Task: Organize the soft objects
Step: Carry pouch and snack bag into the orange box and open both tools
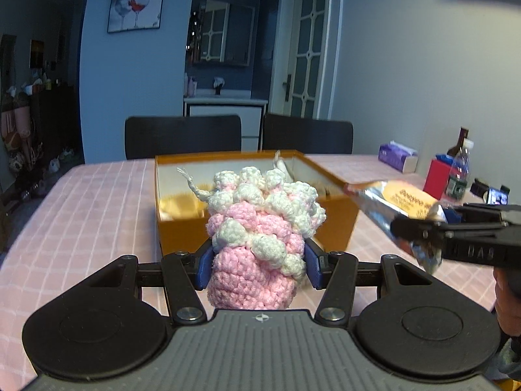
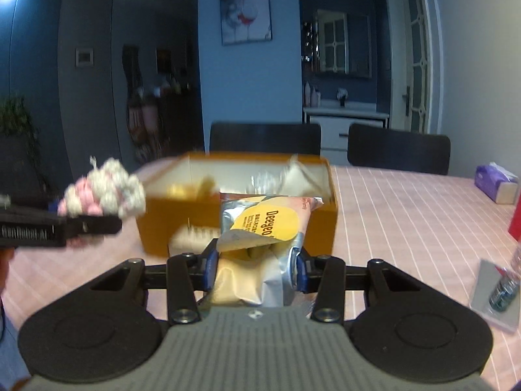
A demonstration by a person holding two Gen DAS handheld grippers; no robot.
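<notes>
Pink-and-white crocheted pouch (image 1: 260, 228): we hold it upright in our left gripper (image 1: 259, 264), blue pads pressing both its sides, raised just before the orange box (image 1: 257, 231). Foil snack packet (image 2: 260, 228), yellow label: we hold it in our right gripper (image 2: 255, 272), jaws closed on its lower half, its top toward the box. Box: open, on the desk (image 1: 97, 195) with its pink checked cloth, some pale items inside, blurred. Tissue pack (image 1: 399, 156), bottle (image 1: 459, 171) and red carton (image 1: 438, 177): far right of desk. Two dark chairs (image 1: 182, 135): behind the desk.
</notes>
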